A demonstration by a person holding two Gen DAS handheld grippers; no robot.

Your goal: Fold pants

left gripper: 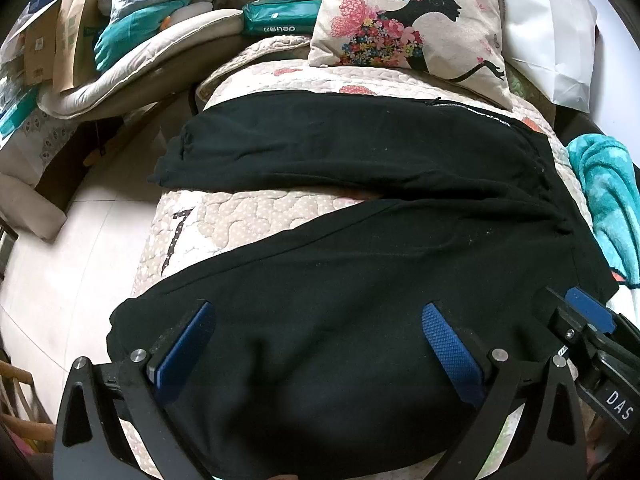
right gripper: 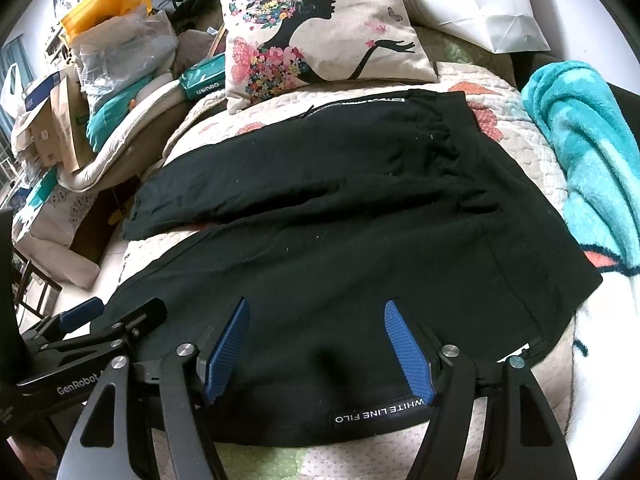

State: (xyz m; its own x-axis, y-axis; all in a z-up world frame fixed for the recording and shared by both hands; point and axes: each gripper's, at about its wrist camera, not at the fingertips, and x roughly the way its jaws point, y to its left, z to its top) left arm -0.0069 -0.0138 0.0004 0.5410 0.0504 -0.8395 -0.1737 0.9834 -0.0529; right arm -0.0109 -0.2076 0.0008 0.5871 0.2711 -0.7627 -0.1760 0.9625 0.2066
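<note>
Black pants (left gripper: 360,248) lie spread on a quilted cushion (left gripper: 224,220), legs pointing left in a V, waistband at the right. My left gripper (left gripper: 316,312) is open, its blue pads (left gripper: 188,344) wide apart just above the near leg. My right gripper (right gripper: 316,308) is open over the near hip of the pants (right gripper: 320,216), close to a label reading WHITE LINE FILO (right gripper: 378,410). Each gripper shows at the edge of the other's view: the right gripper (left gripper: 588,312) and the left gripper (right gripper: 80,312).
A floral printed pillow (left gripper: 408,16) leans behind the pants. A teal fleece blanket (right gripper: 588,152) lies at the right. A white paper bag (right gripper: 480,0) stands at the back right. Boxes, bags and a teal packet (left gripper: 280,18) are piled at the left, above tiled floor (left gripper: 80,260).
</note>
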